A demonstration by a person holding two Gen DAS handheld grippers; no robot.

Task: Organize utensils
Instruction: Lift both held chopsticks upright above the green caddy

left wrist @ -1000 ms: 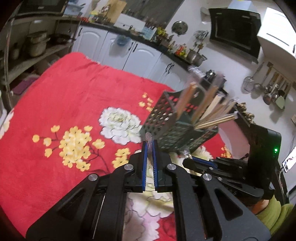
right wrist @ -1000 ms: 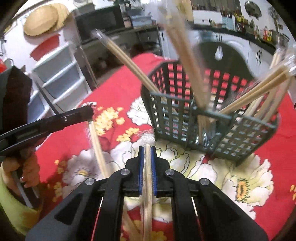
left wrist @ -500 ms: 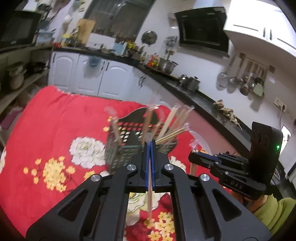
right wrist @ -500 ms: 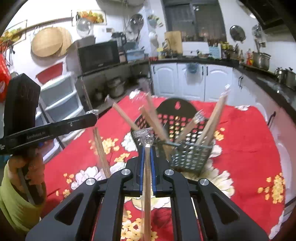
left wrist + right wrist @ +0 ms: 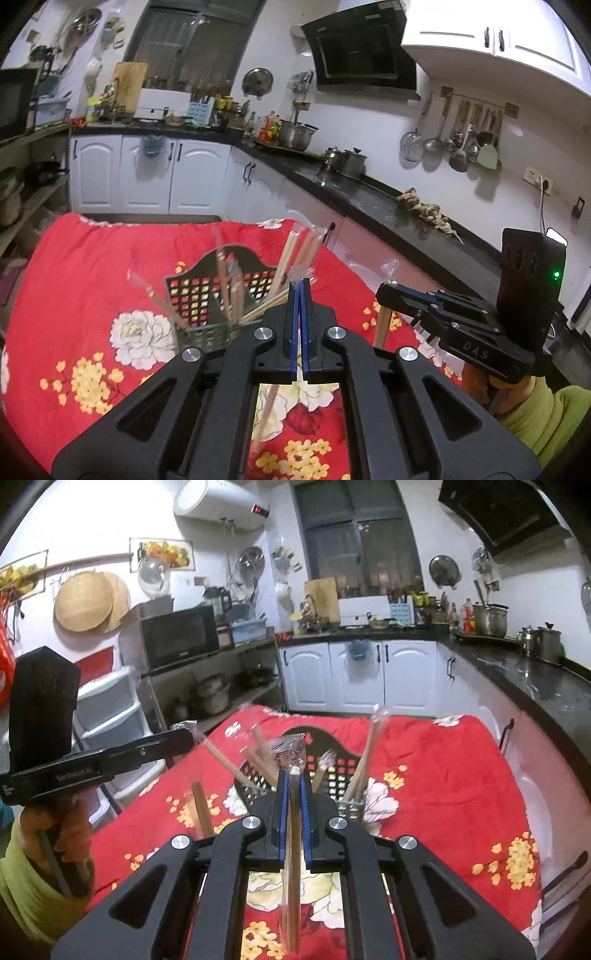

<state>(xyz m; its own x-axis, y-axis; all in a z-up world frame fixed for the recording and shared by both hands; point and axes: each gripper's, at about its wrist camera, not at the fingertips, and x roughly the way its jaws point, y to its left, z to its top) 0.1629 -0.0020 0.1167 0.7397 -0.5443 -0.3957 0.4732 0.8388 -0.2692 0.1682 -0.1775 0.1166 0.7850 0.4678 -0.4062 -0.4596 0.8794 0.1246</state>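
A dark green lattice utensil basket (image 5: 207, 295) stands on the red flowered cloth (image 5: 92, 280) and holds several plastic-wrapped chopstick pairs (image 5: 299, 251). It also shows in the right wrist view (image 5: 343, 771). My left gripper (image 5: 300, 284) is shut on a wrapped chopstick pair (image 5: 267, 413) that hangs down below the jaws. My right gripper (image 5: 294, 775) is shut on another wrapped chopstick pair (image 5: 292, 878). Both grippers are held up in front of the basket, side by side; the right one appears in the left wrist view (image 5: 391, 290), the left one in the right wrist view (image 5: 184, 738).
A black kitchen counter (image 5: 388, 206) with pots runs along the right. White cabinets (image 5: 362, 675) stand behind the table. Shelves with a microwave (image 5: 181, 635) and plastic drawers (image 5: 110, 709) are on the left.
Both grippers have risen and pulled back from the basket, each still holding its chopstick pair. The basket now looks smaller and farther away.
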